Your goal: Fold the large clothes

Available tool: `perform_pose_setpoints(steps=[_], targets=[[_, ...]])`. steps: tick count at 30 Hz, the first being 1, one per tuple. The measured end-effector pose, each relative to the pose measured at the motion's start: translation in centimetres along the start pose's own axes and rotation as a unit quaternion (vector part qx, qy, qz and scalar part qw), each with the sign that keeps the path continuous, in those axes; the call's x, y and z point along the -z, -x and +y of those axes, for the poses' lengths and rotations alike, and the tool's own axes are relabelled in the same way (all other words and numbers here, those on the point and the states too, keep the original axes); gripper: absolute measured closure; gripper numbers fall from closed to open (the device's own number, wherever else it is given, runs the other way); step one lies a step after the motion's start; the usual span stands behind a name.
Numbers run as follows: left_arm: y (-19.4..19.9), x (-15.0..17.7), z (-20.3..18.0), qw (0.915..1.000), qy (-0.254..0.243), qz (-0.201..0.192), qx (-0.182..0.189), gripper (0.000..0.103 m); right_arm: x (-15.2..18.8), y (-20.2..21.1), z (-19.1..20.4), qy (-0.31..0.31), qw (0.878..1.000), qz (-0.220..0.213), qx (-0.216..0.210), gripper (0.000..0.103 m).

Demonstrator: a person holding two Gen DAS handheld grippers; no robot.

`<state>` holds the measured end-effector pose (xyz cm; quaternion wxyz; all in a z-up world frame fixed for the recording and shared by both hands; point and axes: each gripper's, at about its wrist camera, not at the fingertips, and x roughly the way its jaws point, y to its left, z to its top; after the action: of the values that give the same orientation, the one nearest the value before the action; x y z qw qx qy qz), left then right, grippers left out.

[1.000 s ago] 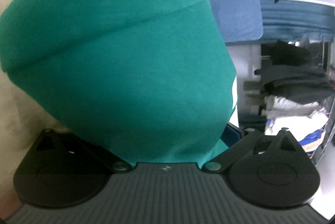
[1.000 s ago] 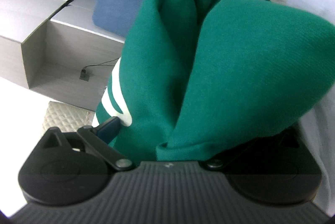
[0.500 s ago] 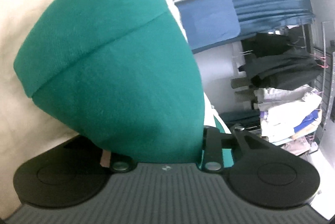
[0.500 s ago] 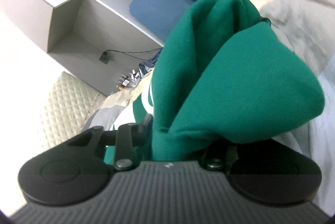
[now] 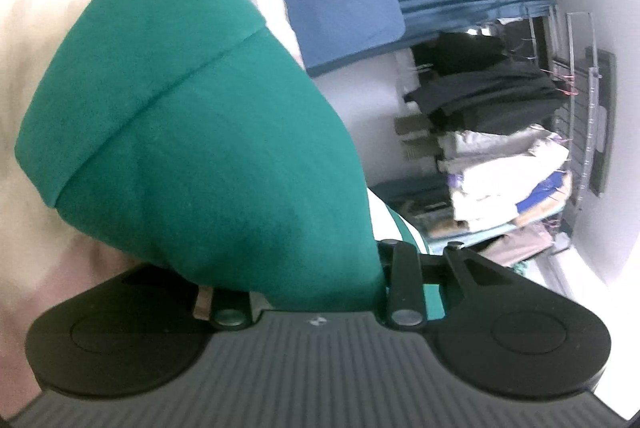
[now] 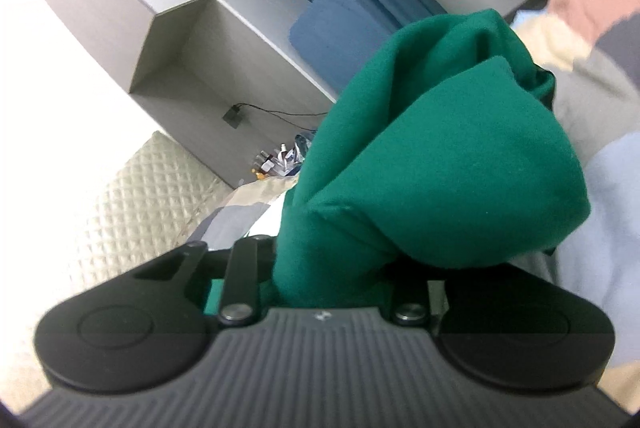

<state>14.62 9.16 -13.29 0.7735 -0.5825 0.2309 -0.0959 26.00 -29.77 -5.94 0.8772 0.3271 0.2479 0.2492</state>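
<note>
A green sweatshirt with a ribbed hem fills the left wrist view and bulges out of my left gripper, which is shut on it. The fingertips are hidden under the cloth. In the right wrist view the same green garment bunches up out of my right gripper, which is shut on a fold of it. A white stripe of the garment shows at its lower edge.
Pale clothes lie under the garment on the left. A grey shelf unit and a blue cushion stand behind. A rack of folded clothes is at the right. A quilted cream mat lies below.
Both grippers have closed on the green garment and swung; the cloth now takes up less of each view and more of the room shows.
</note>
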Motion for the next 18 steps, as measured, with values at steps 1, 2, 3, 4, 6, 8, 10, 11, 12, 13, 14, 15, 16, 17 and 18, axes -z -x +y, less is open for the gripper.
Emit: perform_pose_setpoints(steps=[1, 2, 3, 4, 6, 8, 10, 11, 12, 13, 14, 15, 16, 17, 18], targets=[[0.6, 0.5, -0.4, 1.0000, -0.002, 0.004, 0.007, 0.066, -0.3, 1.1, 0.5, 0.007, 1.000, -0.003, -0.002, 0.068], [1.1, 1.0, -0.9, 0.9999, -0.004, 0.009, 0.013, 0.066, -0.6, 2.1, 0.9, 0.014, 1.000, -0.007, -0.004, 0.068], [1.4, 1.5, -1.6, 0.9997, -0.005, 0.013, 0.022, 0.066, -0.9, 3.3, 1.3, 0.022, 1.000, -0.012, -0.006, 0.068], [1.7, 2.1, -2.2, 0.9994, -0.007, 0.015, 0.030, 0.065, -1.2, 4.5, 1.7, 0.028, 0.999, -0.017, -0.008, 0.068], [2.5, 3.4, -3.7, 0.9986, -0.014, 0.021, 0.046, 0.066, -1.9, 6.9, 2.3, 0.037, 0.999, -0.026, -0.009, 0.068], [3.0, 4.9, -5.7, 0.9974, -0.021, 0.029, 0.063, 0.066, -2.7, 9.6, 2.7, 0.043, 0.998, -0.041, -0.011, 0.068], [2.9, 6.3, -8.3, 0.9955, -0.037, 0.039, 0.078, 0.065, -3.8, 12.5, 3.1, 0.048, 0.997, -0.059, -0.010, 0.068], [3.3, 7.2, -9.4, 0.9944, -0.044, 0.045, 0.085, 0.065, -4.4, 14.0, 3.2, 0.049, 0.996, -0.069, -0.009, 0.068], [3.1, 8.1, -10.7, 0.9931, -0.050, 0.051, 0.093, 0.065, -5.1, 15.6, 3.3, 0.051, 0.995, -0.081, -0.008, 0.068], [2.7, 8.9, -12.0, 0.9917, -0.056, 0.057, 0.101, 0.065, -5.7, 17.1, 3.3, 0.052, 0.994, -0.092, -0.007, 0.068], [2.4, 9.9, -13.4, 0.9902, -0.061, 0.063, 0.109, 0.065, -6.3, 18.9, 3.4, 0.056, 0.993, -0.104, -0.003, 0.068], [1.7, 10.7, -14.7, 0.9888, -0.067, 0.068, 0.115, 0.065, -6.9, 20.4, 3.4, 0.060, 0.992, -0.115, 0.001, 0.068], [1.1, 11.9, -16.0, 0.9872, -0.074, 0.075, 0.120, 0.065, -7.5, 22.2, 3.2, 0.064, 0.990, -0.127, 0.006, 0.068], [0.3, 13.1, -17.3, 0.9854, -0.081, 0.082, 0.125, 0.065, -7.9, 23.7, 3.1, 0.065, 0.988, -0.136, 0.011, 0.068], [-0.6, 14.3, -18.5, 0.9835, -0.087, 0.091, 0.130, 0.065, -8.4, 25.1, 2.8, 0.065, 0.987, -0.146, 0.017, 0.068]])
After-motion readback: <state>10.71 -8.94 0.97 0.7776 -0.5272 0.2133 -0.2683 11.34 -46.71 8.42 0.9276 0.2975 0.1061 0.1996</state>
